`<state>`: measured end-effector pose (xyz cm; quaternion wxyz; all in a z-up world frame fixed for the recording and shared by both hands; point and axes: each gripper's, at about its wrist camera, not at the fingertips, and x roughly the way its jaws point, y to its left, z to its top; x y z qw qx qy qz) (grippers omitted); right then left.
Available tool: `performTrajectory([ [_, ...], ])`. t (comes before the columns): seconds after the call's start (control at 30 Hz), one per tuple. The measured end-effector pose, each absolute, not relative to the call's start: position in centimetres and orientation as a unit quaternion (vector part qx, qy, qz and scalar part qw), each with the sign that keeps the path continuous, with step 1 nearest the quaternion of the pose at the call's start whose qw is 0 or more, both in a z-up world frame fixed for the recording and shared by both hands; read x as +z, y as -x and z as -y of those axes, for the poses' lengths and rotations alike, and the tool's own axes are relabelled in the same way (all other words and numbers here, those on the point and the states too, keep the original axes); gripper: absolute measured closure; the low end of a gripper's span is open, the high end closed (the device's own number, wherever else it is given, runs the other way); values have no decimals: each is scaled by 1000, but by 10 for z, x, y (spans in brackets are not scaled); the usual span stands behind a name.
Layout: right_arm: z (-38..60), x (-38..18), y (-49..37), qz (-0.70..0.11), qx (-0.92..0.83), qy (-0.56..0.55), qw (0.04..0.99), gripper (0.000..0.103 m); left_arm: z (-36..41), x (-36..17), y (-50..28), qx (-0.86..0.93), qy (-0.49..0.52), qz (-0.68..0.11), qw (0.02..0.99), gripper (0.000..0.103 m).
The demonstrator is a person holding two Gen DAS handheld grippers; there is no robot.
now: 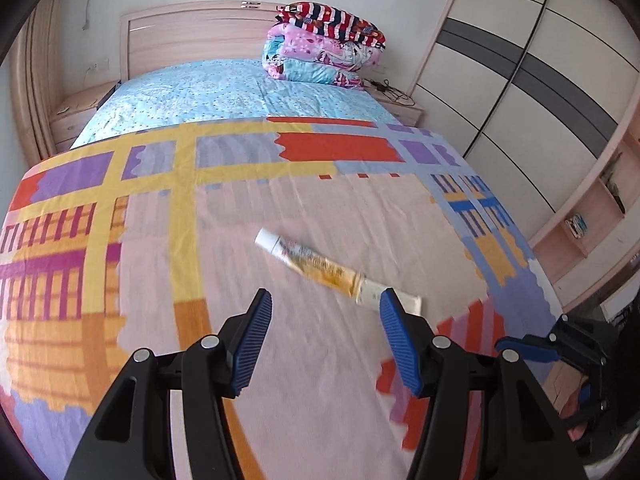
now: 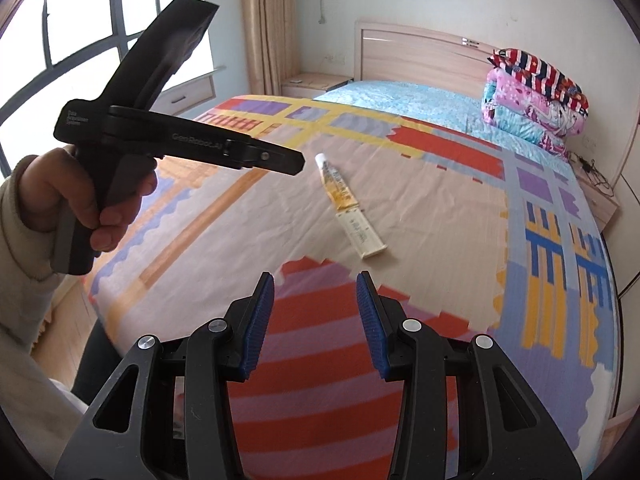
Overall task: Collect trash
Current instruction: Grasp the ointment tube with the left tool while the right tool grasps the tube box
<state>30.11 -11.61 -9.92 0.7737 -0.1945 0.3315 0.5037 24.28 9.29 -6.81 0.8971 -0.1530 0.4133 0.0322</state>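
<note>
A squeezed toothpaste tube (image 1: 336, 268) lies flat on a bed's patterned cover (image 1: 280, 360), well short of the folded quilts (image 1: 324, 48) by the headboard. The left hand-held gripper (image 1: 326, 320) hangs just before the tube's flat end, jaws apart and empty, likely lining up a grasp. The right hand-held gripper (image 2: 316, 312), nearer the bed's foot, is also parted and empty.

Tube (image 2: 349, 209): smooth plastic, slight sheen, crimped flat end. Bedspread (image 1: 280, 360): matt woven cloth, faint creases. Left gripper (image 1: 326, 312) & right gripper (image 2: 316, 292): matt black plastic, ribbed blue rubbery pads (image 1: 256, 332), shiny metal pins. Headboard (image 1: 192, 36): pale wood-grain, satin. Wardrobe (image 1: 532, 60): smooth panels. Sleeve (image 2: 20, 236): soft cloth.
</note>
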Motion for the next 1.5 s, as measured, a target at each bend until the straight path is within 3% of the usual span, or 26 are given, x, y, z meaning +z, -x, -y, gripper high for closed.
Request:
performTrajectory([
  [0.33,95,-110,-332,-344,485,182,783,61,-119,-91,-278,112,206,-405,884,49],
  [0.73,81,-132,-355,-369,475,186,777,61,-121,-108,-296,146,198,-404,881,50],
  [0.77,79,-133,-355,-370,476,188,776,61,-121,-108,-297,146,195,-404,882,51],
  [0.83,76,-135,-354,-369,475,191,775,61,-120,-109,-300,155,182,-406,882,64],
  [0.93,72,-138,-350,-365,475,203,774,61,-120,-110,-300,166,172,-405,883,70],
  [1.0,70,-139,-347,-359,473,214,775,64,-117,-110,-301,170,163,-404,884,72],
  [1.1,70,-139,-344,-357,483,218,769,78,-114,-111,-304,169,152,-406,885,74],
  [1.5,78,-130,-338,-354,496,208,765,79,-117,-103,-293,143,151,-402,892,82],
])
